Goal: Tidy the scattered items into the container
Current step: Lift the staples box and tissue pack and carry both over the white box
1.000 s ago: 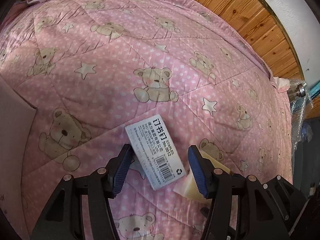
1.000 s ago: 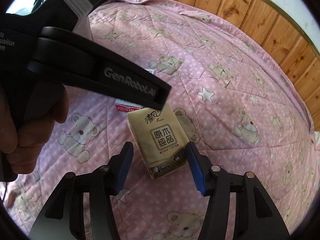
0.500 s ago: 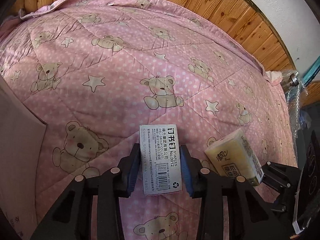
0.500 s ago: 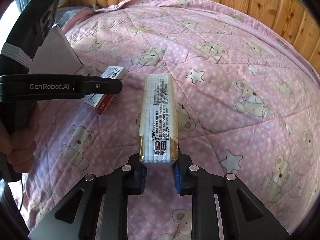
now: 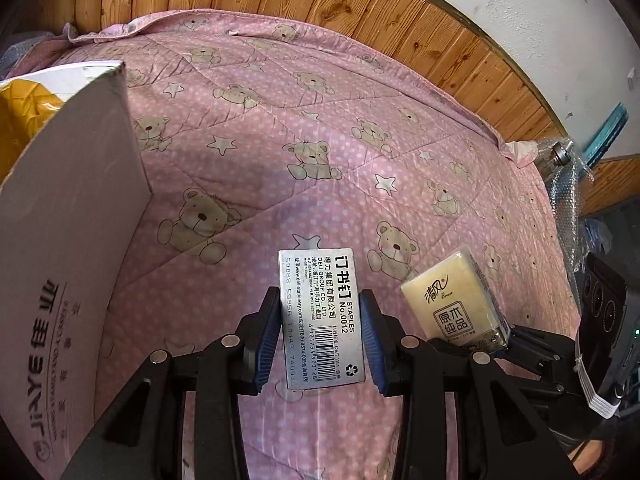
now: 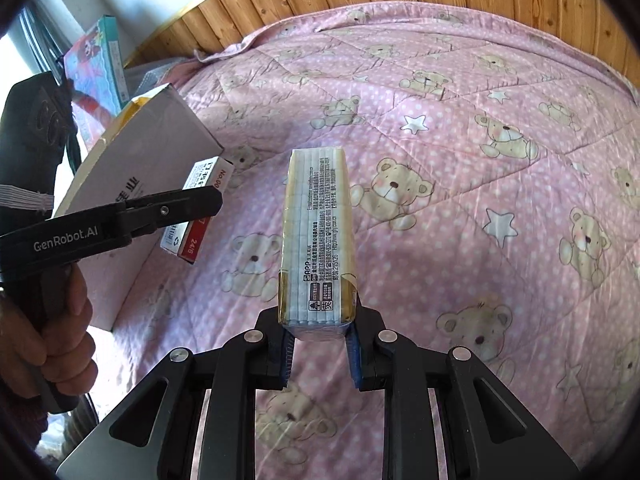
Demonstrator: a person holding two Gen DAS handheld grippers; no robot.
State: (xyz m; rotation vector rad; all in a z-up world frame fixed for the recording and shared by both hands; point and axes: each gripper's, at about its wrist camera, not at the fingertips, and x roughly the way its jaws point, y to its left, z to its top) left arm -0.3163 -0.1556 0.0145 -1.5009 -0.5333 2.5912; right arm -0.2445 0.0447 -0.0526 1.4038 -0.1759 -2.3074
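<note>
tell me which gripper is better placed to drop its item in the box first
Left, probably. The left gripper, shut on the staples box, is right beside the cardboard box. The right gripper, holding the tissue pack, sits farther from it.

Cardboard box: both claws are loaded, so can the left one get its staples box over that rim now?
Probably yes: the cardboard box stands open just left of the left claw, nothing between.

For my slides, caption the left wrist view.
Left tongs grip a staples box above the pink quilt, beside the cardboard container.
</note>
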